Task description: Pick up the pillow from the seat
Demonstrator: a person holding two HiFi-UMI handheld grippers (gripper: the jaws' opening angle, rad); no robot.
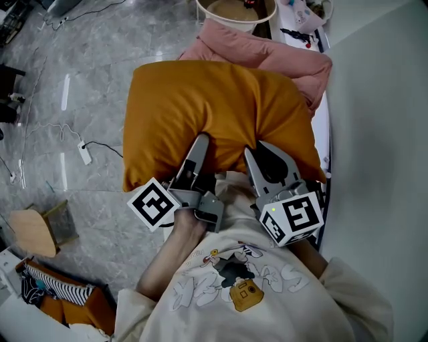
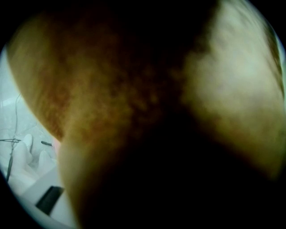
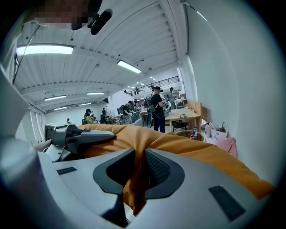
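Observation:
An orange pillow (image 1: 214,113) hangs in front of me, pinched at its near edge by both grippers. My left gripper (image 1: 199,143) digs into a fold on the pillow's lower middle. The pillow's fabric (image 2: 111,89) fills the left gripper view and hides the jaws there. My right gripper (image 1: 257,157) grips just to the right. In the right gripper view a fold of the orange pillow (image 3: 187,147) is clamped between the dark pads of the right gripper (image 3: 139,156), and the left gripper (image 3: 76,138) shows beside it.
Behind the pillow lies a pink cushion (image 1: 267,57), with a round pale bin (image 1: 234,10) beyond it. A white wall (image 1: 381,133) runs close on the right. Cables (image 1: 73,133) cross the grey floor at left. Striped fabric (image 1: 60,287) sits at lower left. Distant people (image 3: 156,107) stand by a table.

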